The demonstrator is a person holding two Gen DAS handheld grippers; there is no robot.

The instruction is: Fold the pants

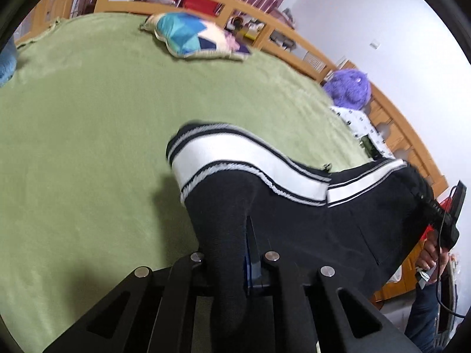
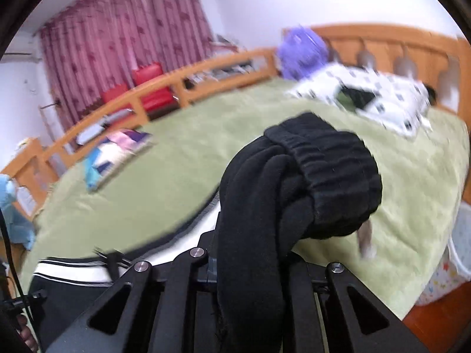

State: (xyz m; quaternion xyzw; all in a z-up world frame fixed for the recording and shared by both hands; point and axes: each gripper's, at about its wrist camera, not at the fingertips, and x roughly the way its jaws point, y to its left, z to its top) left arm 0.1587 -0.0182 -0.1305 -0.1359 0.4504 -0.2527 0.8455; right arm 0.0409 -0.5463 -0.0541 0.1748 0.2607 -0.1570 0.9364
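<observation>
Both tongs gripping the pants above the bed

The left tongs [image 1: 235,261] pinch black fabric of the pants [image 1: 294,206], which stretch away rightward, black with white side stripes; the right tongs [image 2: 250,261] clamp the gathered black waistband end, bunched just ahead, over the green bed [image 2: 176,161] beyond.

One pair of black pants [image 1: 294,214] with white stripes fills the lower middle of the left wrist view, and two claws are in sight, one at the bottom of each view [image 1: 235,260] [image 2: 250,260]. On the one green bed [image 1: 88,123] lie one patchwork cushion [image 1: 191,36] at upper middle, one purple plush toy [image 1: 348,83] at right and one white patterned pillow [image 2: 368,100]. Two red chairs [image 2: 141,88] stand at upper left of the right wrist view, before one pink curtain [image 2: 123,29].
</observation>
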